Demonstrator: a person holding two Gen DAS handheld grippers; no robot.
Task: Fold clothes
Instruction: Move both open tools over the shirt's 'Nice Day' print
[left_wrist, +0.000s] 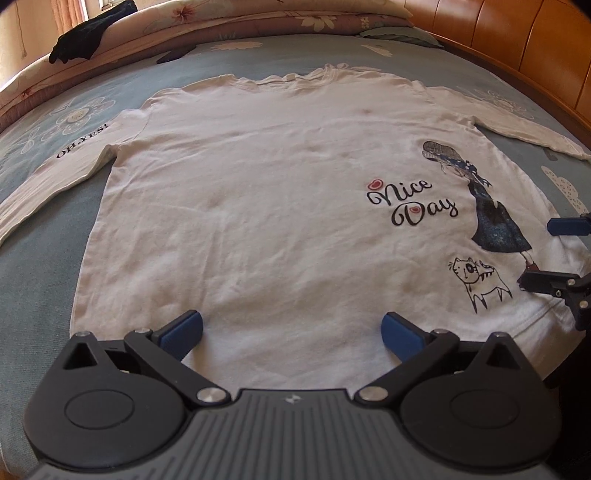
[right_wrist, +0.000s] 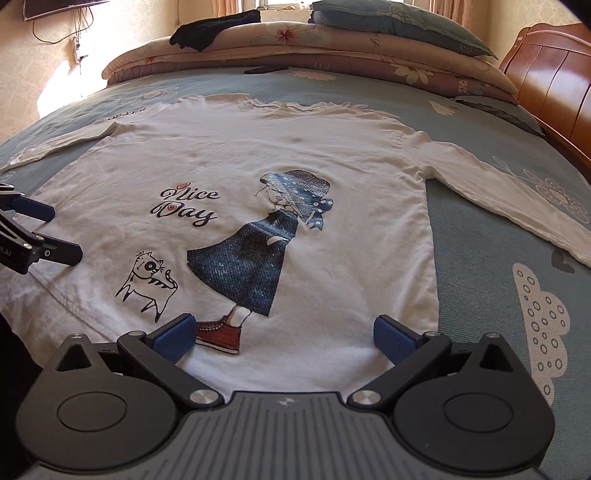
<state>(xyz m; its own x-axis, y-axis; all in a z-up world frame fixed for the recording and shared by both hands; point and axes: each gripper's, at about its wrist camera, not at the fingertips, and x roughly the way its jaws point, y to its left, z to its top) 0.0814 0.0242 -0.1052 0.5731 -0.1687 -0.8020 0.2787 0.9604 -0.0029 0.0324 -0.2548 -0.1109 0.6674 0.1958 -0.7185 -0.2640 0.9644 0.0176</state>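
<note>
Tongs left (left_wrist: 291, 334) and right (right_wrist: 284, 334) gape empty over shirt (left_wrist: 258, 206), hem hidden beneath them.

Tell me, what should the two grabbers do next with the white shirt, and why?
Probably lower both and pinch the hem. The white shirt lies flat and face up on the bed, sleeves spread out, nothing folded yet. The left gripper and right gripper are both open, hovering over the shirt's near edge, holding nothing. Gripping there would let them start a first fold.
</note>
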